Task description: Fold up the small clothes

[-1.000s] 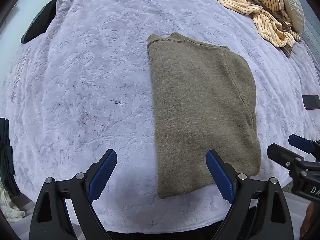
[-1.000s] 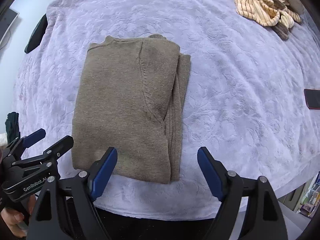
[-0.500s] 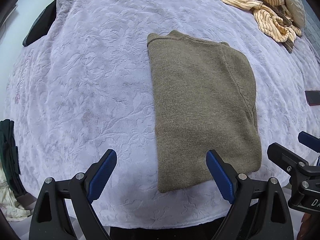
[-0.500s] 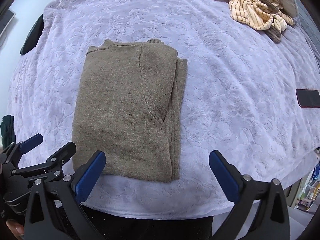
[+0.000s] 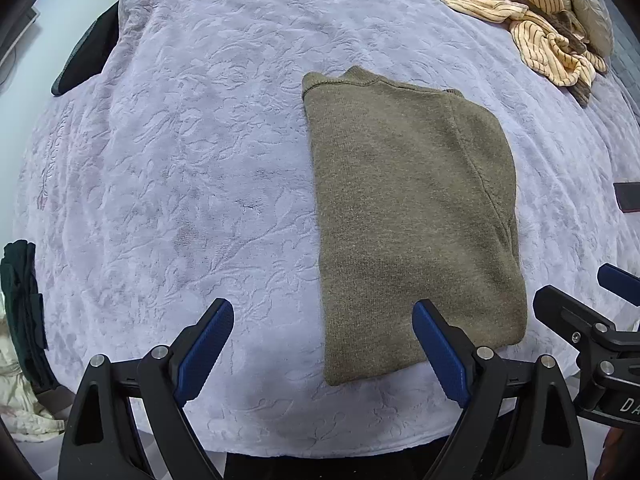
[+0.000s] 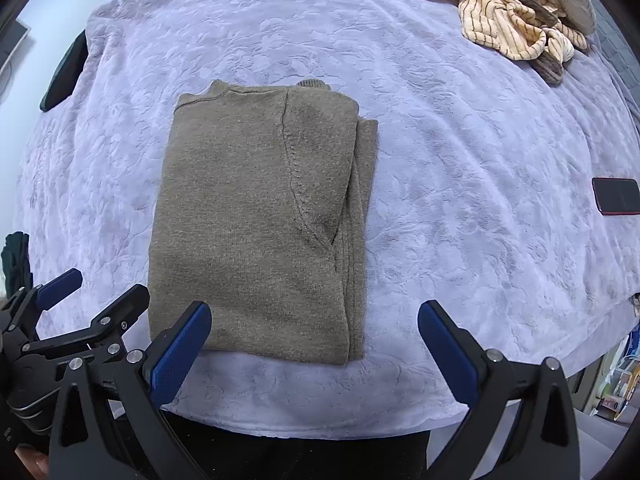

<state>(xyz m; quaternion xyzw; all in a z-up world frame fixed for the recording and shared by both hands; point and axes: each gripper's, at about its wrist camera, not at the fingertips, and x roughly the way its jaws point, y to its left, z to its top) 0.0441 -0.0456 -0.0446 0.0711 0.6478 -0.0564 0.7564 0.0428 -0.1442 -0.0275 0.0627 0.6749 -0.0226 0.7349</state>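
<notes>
An olive-brown knit sweater (image 5: 408,216) lies folded lengthwise into a long rectangle on the lavender bedspread (image 5: 180,168); it also shows in the right wrist view (image 6: 256,220), with its sleeve layers stacked along the right side. My left gripper (image 5: 322,352) is open and empty, hovering over the sweater's near left corner. My right gripper (image 6: 314,348) is open and empty over the sweater's near right corner. Each gripper shows at the edge of the other's view: the right one (image 5: 592,320) and the left one (image 6: 80,304).
A pile of cream striped clothes (image 6: 508,20) lies at the far right of the bed. A dark phone with a red rim (image 6: 618,196) lies at the right. A black object (image 5: 86,60) rests at the far left edge. Dark green cloth (image 5: 22,296) hangs at the left.
Both grippers have drawn back and risen slightly, so the sweater sits lower in view. The right gripper's jaws have opened wider. The sweater has not moved.
</notes>
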